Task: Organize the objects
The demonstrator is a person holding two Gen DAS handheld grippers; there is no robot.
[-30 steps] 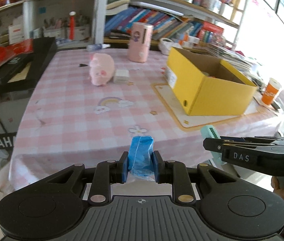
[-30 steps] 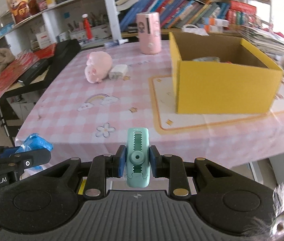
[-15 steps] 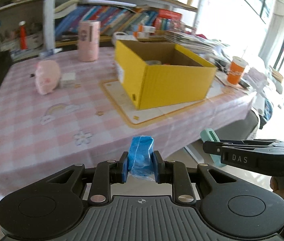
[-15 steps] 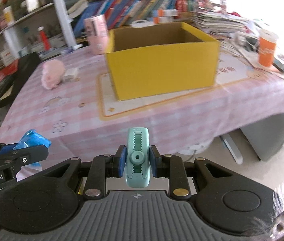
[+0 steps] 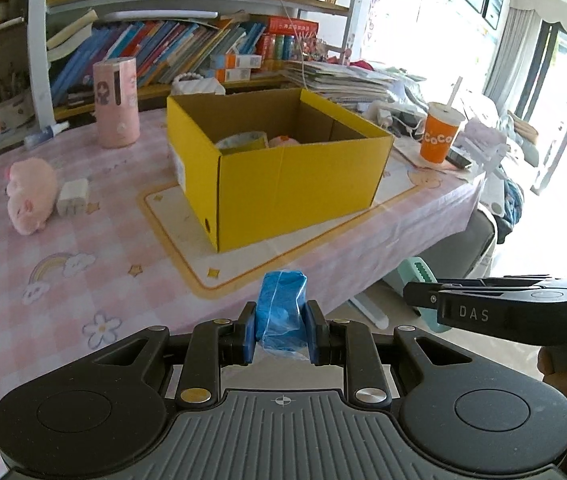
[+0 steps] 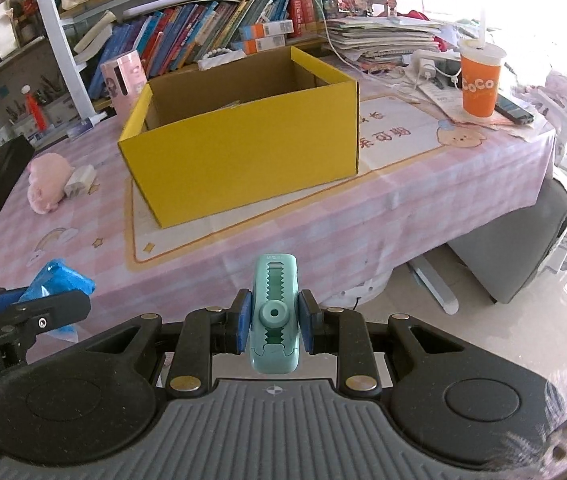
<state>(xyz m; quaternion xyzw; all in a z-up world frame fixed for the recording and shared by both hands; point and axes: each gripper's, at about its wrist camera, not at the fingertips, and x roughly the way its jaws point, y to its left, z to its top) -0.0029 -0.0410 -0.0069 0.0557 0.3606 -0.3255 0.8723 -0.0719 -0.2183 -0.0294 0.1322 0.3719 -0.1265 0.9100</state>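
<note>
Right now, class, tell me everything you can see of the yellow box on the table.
The yellow box looks like cardboard: bright yellow outside, plain brown inside, rectangular, no lid. It stands upright on a white mat with an orange border, over the pink checked cloth. Inside, a tape roll and something pink show above the rim. A small dark hole marks one short side. Neither gripper touches it.

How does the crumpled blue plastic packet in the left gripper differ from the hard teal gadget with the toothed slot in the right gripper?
The crumpled blue plastic packet looks soft and wrinkled; the hard teal gadget with a toothed slot is rigid and smooth-edged. The packet is plain blue film, while the gadget shows a round knob and zigzag teeth. The gadget sticks out further past its fingers. Both are clamped and held off the table, short of the yellow cardboard box.
</note>
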